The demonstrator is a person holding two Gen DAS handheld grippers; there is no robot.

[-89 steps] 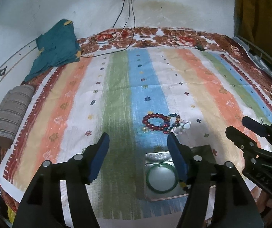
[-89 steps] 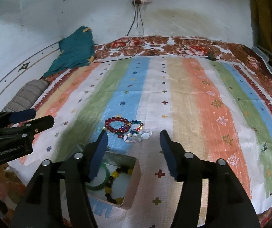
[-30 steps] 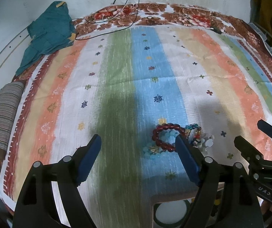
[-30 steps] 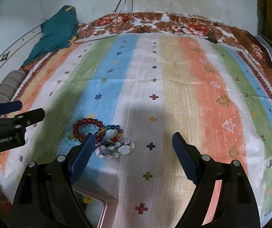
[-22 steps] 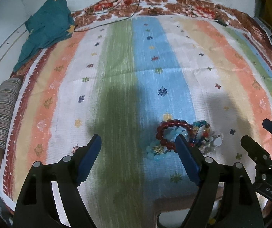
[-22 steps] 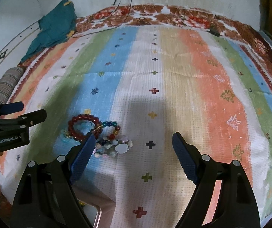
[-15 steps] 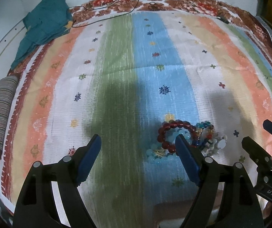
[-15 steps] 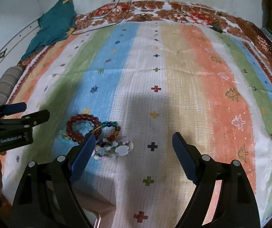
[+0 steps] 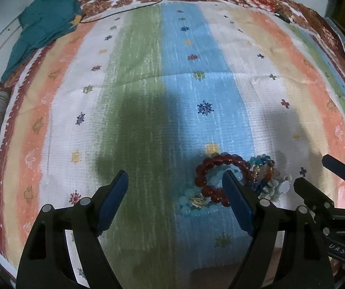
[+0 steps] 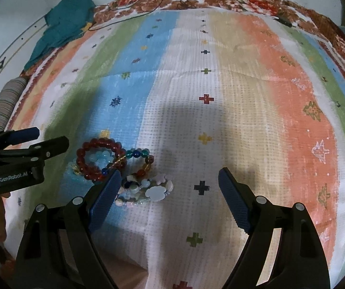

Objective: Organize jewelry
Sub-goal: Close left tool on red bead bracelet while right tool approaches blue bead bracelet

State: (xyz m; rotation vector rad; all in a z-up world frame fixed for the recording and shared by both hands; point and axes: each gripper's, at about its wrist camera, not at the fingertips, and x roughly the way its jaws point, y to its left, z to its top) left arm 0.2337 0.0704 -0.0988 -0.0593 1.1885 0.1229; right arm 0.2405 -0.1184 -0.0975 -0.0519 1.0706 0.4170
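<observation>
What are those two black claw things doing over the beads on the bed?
A person holds a gripper in each hand above a striped bedspread. Both the left gripper and the right gripper are open and empty. A pile of bead bracelets lies on the cloth, with the dark red bracelet on top of a pale blue one. Nothing is picked up yet.

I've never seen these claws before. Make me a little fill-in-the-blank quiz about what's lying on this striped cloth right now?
1. The big bracelet nearest the left claw has dark ___ beads.
2. Both claws, left and right, have their jaws ___.
3. The crumpled cloth at the far corner is ___ in colour.
4. The bracelets lie partly on the bedspread's ___ stripe.

Missing words: red; open; teal; blue
</observation>
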